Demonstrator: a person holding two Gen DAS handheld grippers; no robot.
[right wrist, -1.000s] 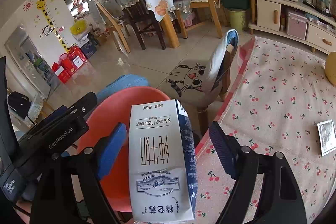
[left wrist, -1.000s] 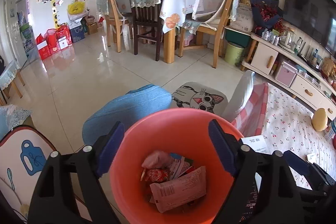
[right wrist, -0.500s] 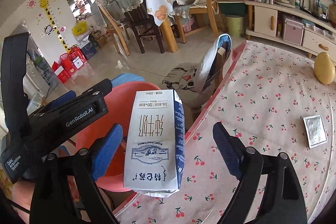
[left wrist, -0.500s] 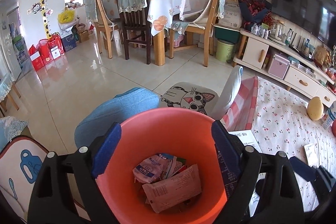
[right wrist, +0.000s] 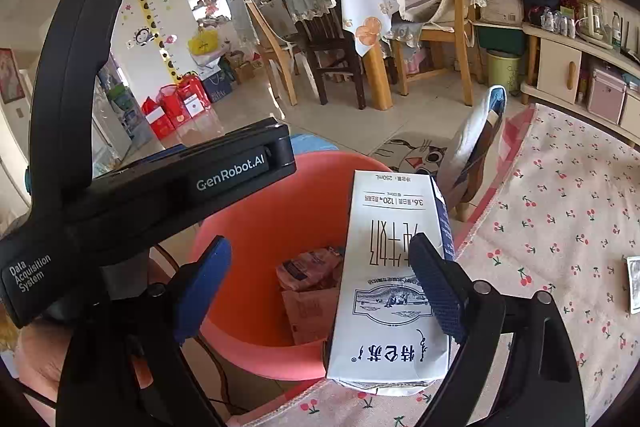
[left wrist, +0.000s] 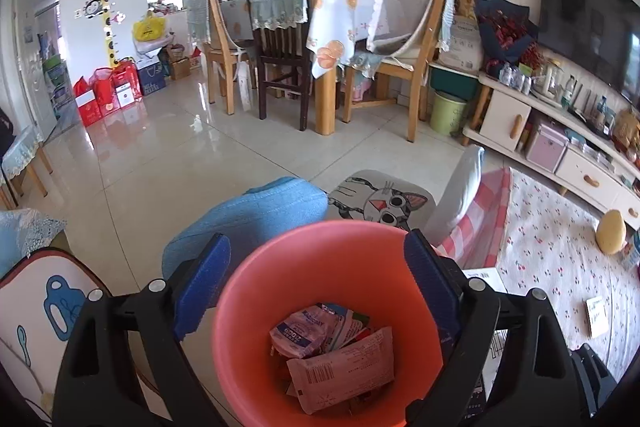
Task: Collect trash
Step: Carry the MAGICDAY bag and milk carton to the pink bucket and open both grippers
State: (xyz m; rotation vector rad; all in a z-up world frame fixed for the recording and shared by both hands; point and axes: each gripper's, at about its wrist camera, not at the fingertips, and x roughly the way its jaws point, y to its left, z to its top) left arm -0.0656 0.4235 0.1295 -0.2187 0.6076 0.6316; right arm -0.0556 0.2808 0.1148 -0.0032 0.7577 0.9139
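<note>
Over the orange bin (right wrist: 256, 219), the right gripper (right wrist: 320, 283) opens, the milk carton (right wrist: 384, 291) seemingly loose between its jaws.

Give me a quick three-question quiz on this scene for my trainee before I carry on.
1. True or false: the orange bin is empty.
2. The milk carton stands: A in the bin; B on the edge of the cherry-print cloth; C on the floor.
3. What flat silver item lies on the cloth, right of the carton?
Key: 1 false, wrappers lie inside; 2 B; 3 a foil wrapper.
</note>
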